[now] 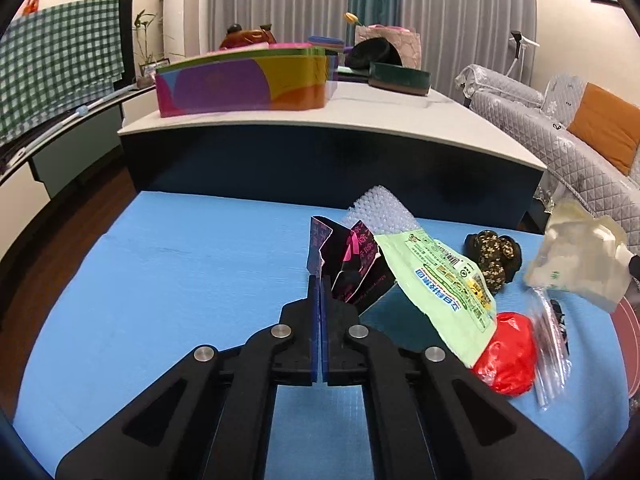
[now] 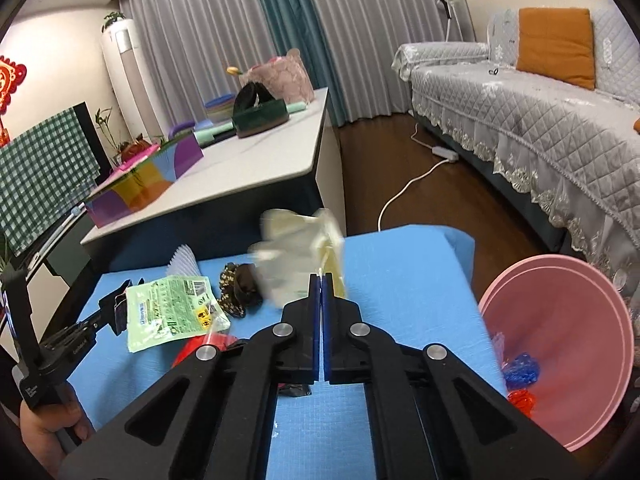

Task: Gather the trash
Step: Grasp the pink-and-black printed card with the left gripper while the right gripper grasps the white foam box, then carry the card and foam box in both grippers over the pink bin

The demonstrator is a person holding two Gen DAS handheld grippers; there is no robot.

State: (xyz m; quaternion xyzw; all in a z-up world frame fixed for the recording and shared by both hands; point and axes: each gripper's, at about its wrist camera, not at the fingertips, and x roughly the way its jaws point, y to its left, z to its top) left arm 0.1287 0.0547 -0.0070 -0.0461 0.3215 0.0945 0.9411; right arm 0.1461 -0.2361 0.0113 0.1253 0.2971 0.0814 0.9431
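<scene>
Lifting two pieces off blue bench (image 1: pixel 160 280) | left gripper (image 1: pixel 320 284) fingers pinched on dark pink-printed wrapper (image 1: pixel 352 268) | right gripper (image 2: pixel 322 284) fingers clamped on pale crumpled bag (image 2: pixel 296 240) | next I judge: carry both to pink bin (image 2: pixel 580 320), release | green packet (image 1: pixel 444 280), red scrap (image 1: pixel 510 356) left on bench

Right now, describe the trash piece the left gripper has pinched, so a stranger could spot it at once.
Start at the blue mat and find the litter at its far right. The left gripper is shut on the leftmost piece, a torn black wrapper. Alone among its neighbours, it is dark with pink print and stands upright.
</scene>
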